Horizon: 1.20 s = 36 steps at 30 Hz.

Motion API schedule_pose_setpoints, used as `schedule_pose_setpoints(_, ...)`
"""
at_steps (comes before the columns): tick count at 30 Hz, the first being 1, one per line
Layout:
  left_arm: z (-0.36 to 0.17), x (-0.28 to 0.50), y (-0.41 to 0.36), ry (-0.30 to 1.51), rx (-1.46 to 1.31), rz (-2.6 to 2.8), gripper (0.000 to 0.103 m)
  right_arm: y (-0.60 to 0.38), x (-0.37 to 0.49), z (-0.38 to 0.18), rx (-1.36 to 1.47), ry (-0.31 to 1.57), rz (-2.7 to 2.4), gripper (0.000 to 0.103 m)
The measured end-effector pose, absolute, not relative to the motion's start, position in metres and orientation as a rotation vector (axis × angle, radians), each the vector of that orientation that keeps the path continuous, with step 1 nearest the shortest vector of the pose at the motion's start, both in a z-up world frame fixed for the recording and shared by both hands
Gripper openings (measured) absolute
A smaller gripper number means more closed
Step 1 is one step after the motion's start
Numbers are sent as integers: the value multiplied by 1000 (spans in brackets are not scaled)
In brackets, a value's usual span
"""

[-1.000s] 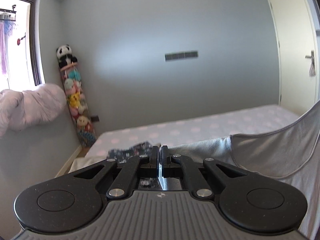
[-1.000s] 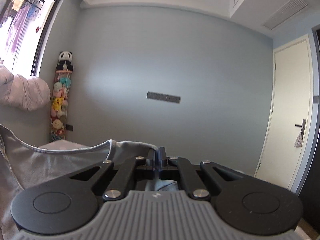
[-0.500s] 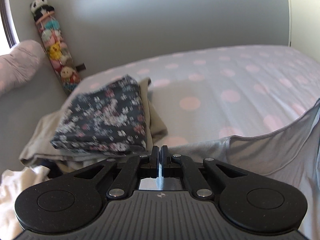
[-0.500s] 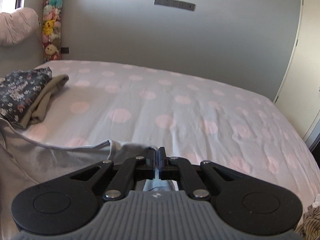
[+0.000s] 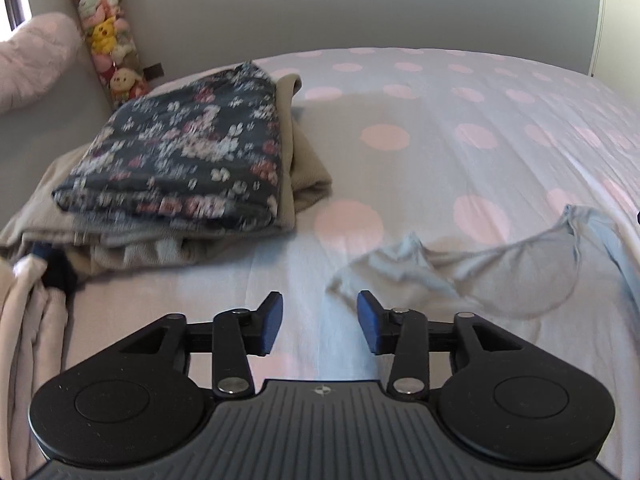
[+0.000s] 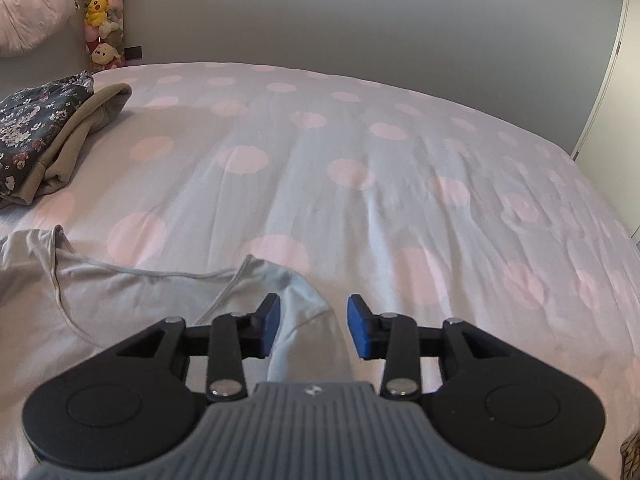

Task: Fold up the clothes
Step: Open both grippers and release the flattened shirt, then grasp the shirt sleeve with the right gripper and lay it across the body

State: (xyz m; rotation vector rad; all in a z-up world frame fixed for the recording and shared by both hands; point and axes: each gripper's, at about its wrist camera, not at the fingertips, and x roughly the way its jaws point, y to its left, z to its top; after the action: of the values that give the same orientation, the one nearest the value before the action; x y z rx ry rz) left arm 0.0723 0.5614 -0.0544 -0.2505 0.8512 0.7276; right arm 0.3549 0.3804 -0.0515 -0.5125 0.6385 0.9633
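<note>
- both your grippers were clamped on the pale grey top half a second ago; now your left gripper (image 5: 319, 322) and your right gripper (image 6: 307, 326) both stand with jaws spread wide and nothing between the blue pads.
- the grey top (image 5: 472, 276) has gone from hanging between your hands to lying on the polka-dot bed (image 5: 440, 128), its neckline facing away from you.
- read that as the lay-out step done: the garment looks spread and ready for a first fold, though the shoulders are still rumpled.
- your left view shows the left shoulder bunched just ahead and to the right of the open jaws, not lying between them, with the curved neckline beyond.
- your right view shows what the left does not: the right shoulder strap (image 6: 298, 300) runs straight through the gap between the open fingers, touching neither pad as far as you can tell.
- the left view alone shows the full stack of folded clothes (image 5: 180, 160), a dark floral piece on top of beige ones, well apart from the top; the right view catches only its edge.
- the left view also shows loose pale laundry (image 5: 32, 320) at the near left edge.
- neither view shows the hem or lower body of the top, so you cannot tell how flat it lies there.
</note>
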Motion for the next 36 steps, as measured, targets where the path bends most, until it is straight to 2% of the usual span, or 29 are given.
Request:
schedule_pose_setpoints(6,-57,10,531,889,-360,764,41,309,345,-55,-546,700,951,44)
schedule_pose_setpoints(14,-61,-72,489,900,-482,828,41,197,338,-78,-557,909,872,44)
schedule_pose_setpoints(17,-52,-88,470,859,-486,851,41,167,334,-88,-565,983,842,44)
schedule_pose_setpoints(20,-45,-96,453,821,-487,869,45,146,336,-100,-555,1085,808,45)
schedule_pose_setpoints(25,-47,-99,436,841,-481,884,46,131,330,-111,-511,1199,816,43)
schedule_pose_setpoints(26,-49,-100,434,851,-483,887,46,130,327,-111,-510,1200,820,33)
schedule_pose_setpoints(27,-51,-100,433,860,-489,887,46,130,325,-109,-510,1197,823,10)
schedule_pose_setpoints(28,-53,-100,433,872,-494,885,46,130,322,-107,-511,1190,824,3)
schedule_pose_setpoints(36,-67,-101,430,955,-487,872,46,121,328,-85,-497,1104,782,2)
